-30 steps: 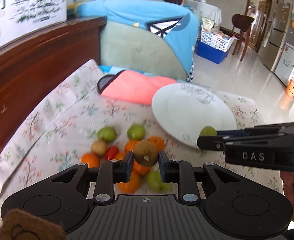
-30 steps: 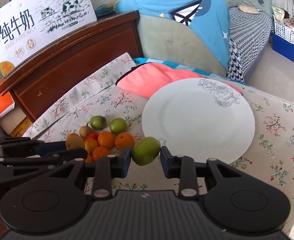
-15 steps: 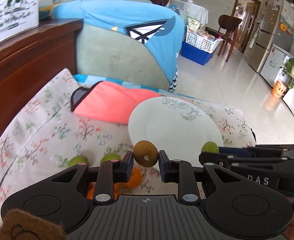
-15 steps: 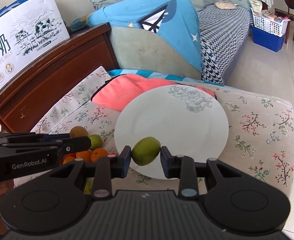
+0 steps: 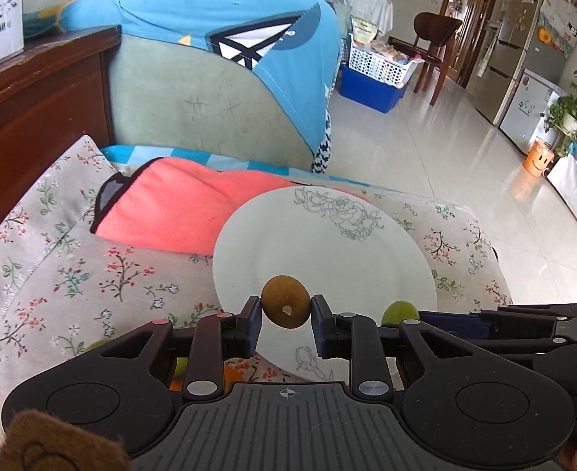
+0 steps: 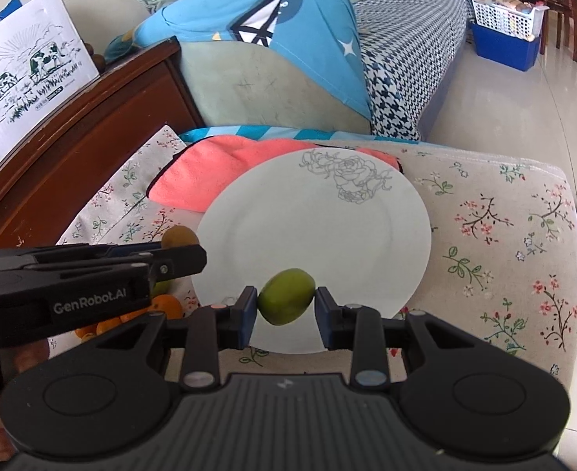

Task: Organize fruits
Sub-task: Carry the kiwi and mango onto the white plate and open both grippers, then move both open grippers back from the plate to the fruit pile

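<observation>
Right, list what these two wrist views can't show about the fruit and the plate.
- Fruit pile: right wrist view, mostly behind the left gripper; left wrist view shows only slivers, so no count.
- White plate: near rim covered by gripper bodies in both views.
- Green fruit in the right gripper and brown fruit in the left: both overlap the plate in the image; the gap beneath them cannot be judged.

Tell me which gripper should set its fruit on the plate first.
Right. The right gripper holds its green fruit over the white plate; the left gripper's brown fruit hangs at the rim.
</observation>
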